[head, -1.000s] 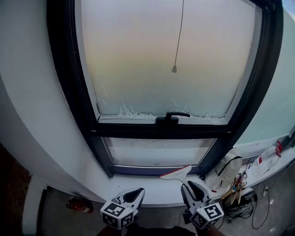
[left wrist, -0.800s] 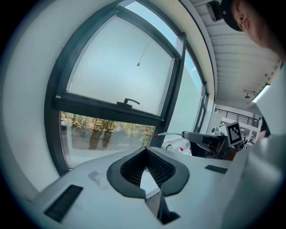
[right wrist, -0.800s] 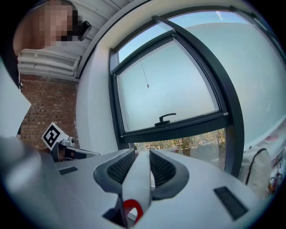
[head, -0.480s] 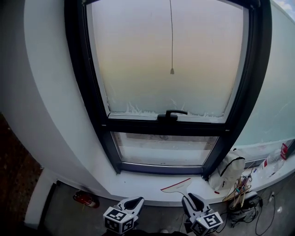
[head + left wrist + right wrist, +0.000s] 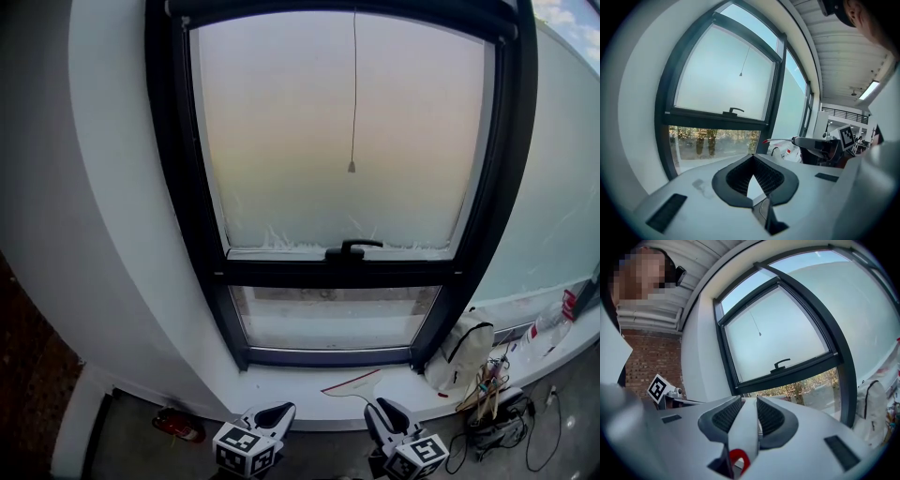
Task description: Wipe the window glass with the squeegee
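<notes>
Squeegee [image 5: 352,382]: it hangs well below the window handle [image 5: 353,248], its white grip clamped between the jaws of the right gripper [image 5: 382,410], blade end leading toward the window glass [image 5: 347,122]. I judge this hold is ready for lifting into a stroke. The left gripper [image 5: 279,411], below and left of the handle, is closed on nothing and kept clear.

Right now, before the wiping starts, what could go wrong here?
The squeegee is held low near the sill in the right claw. As it goes up to the glass, its blade might snag the hanging cord or knock the window handle. A wide sweep to the right could perhaps tip the bottle or the bag standing there.
</notes>
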